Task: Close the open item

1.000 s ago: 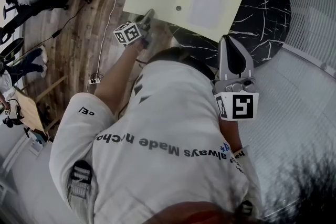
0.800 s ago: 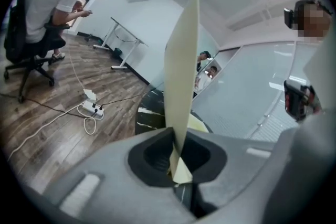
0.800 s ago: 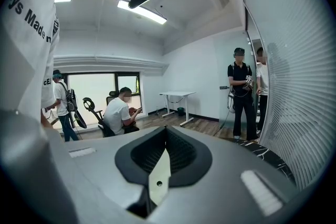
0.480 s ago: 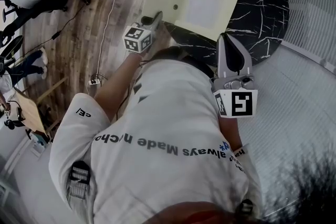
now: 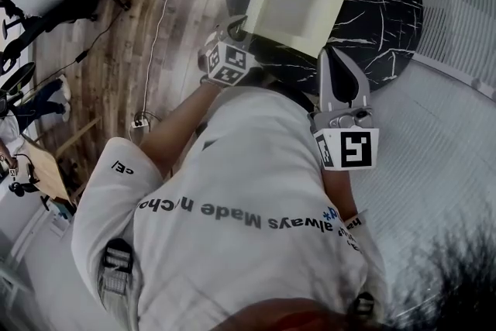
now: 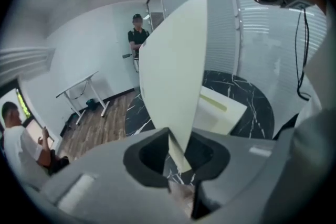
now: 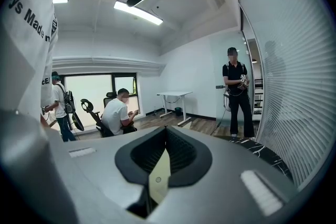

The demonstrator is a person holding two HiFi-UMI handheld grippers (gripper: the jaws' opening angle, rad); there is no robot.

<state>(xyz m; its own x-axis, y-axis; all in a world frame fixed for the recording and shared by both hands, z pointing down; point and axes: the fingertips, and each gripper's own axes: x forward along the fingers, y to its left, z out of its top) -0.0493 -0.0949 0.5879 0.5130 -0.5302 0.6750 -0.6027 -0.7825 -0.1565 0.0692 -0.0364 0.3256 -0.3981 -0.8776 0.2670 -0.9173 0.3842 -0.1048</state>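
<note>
At left, our left gripper [image 5: 240, 31] has the raised cover [image 5: 298, 0] of the folder [image 6: 223, 113] between its jaws, which are opening, we think to let it drop shut on the table [image 5: 387, 19]. At right, the right gripper [image 5: 339, 62] waits with jaws together, empty, not needed here

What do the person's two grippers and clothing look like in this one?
The left gripper and right gripper are grey and tapered with black pads, each with a black-and-white marker cube. The person wears a white short-sleeved T-shirt with dark lettering.
</note>
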